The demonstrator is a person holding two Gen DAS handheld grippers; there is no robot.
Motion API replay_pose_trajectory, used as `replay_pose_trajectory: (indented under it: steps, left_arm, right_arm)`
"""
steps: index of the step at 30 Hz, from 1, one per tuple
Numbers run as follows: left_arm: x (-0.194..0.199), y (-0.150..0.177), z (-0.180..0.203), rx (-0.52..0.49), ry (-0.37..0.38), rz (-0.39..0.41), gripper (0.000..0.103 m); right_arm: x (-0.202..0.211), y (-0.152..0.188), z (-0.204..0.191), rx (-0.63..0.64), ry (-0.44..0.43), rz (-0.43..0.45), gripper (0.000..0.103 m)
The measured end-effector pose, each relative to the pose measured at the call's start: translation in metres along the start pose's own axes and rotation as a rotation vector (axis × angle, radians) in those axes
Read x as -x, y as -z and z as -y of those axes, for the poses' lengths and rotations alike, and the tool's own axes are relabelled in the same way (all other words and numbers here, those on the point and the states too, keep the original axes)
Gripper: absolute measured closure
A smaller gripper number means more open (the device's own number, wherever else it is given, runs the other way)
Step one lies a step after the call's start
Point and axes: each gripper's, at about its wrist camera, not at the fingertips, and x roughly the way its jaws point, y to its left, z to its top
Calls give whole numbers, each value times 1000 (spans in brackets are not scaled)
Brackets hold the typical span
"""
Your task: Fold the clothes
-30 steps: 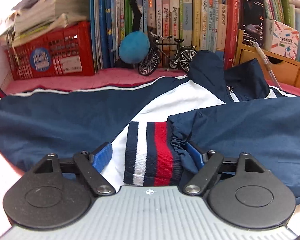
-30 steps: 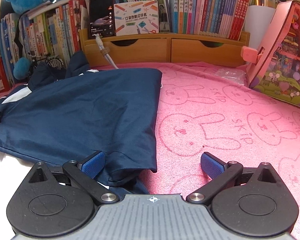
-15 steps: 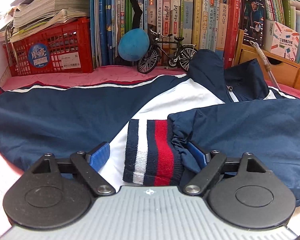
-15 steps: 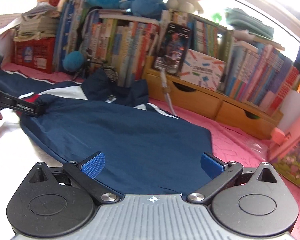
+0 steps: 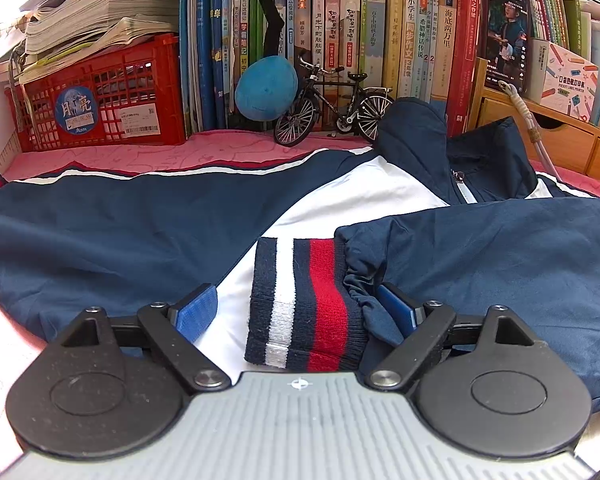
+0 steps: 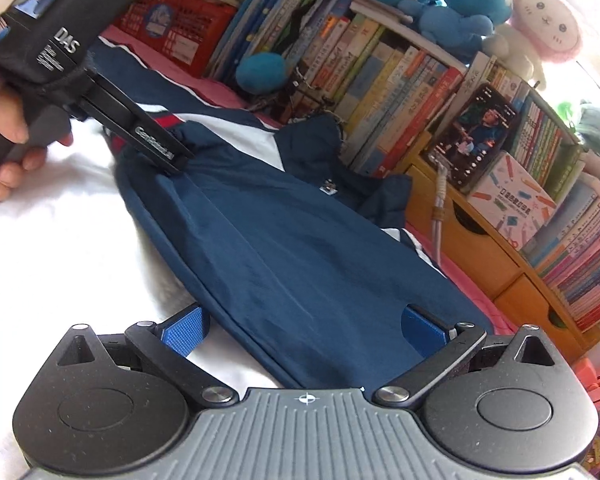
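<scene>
A navy and white jacket [image 5: 140,232] lies spread on the pink rabbit-print cloth [image 5: 148,152]. One sleeve is folded across its front, ending in a striped navy, white and red cuff [image 5: 304,300]. My left gripper [image 5: 296,312] is open, its blue pads on either side of the cuff. It also shows in the right wrist view [image 6: 156,148], at the sleeve end. My right gripper [image 6: 304,328] is open and tilted above the jacket's navy body [image 6: 300,264], its left pad over the jacket's near edge.
Books [image 5: 380,40] line the back. A red crate [image 5: 100,100], a blue plush ball [image 5: 266,88], a toy bicycle [image 5: 332,108], a phone on a cable [image 6: 472,136] and wooden drawers [image 6: 496,256] stand behind the jacket.
My right gripper has lifted and swung left from the jacket's right edge to above its body, tilting. My left gripper has stayed open around the cuff.
</scene>
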Motion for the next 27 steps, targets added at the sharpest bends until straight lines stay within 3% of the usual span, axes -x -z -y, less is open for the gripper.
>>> replay_pose_trajectory:
  steps: [7, 9, 13, 16, 18, 27]
  left_arm:
    - [0, 0, 0, 0, -1, -1, 14]
    - [0, 0, 0, 0, -2, -1, 14]
    - [-1, 0, 0, 0, 0, -2, 13]
    - [-2, 1, 0, -10, 24, -12, 2]
    - [-3, 1, 3, -30, 19, -14, 1]
    - [-4, 1, 2, -27, 22, -18, 0]
  right_arm:
    - [-10, 38, 16, 271, 195, -21, 0]
    - [-9, 51, 30, 280, 216, -42, 0]
    - [-8, 82, 66, 235, 294, -108, 0]
    - [-8, 111, 99, 153, 320, -112, 0]
    - [-11, 124, 113, 131, 357, -120, 0]
    - [-13, 138, 133, 31, 275, -113, 0]
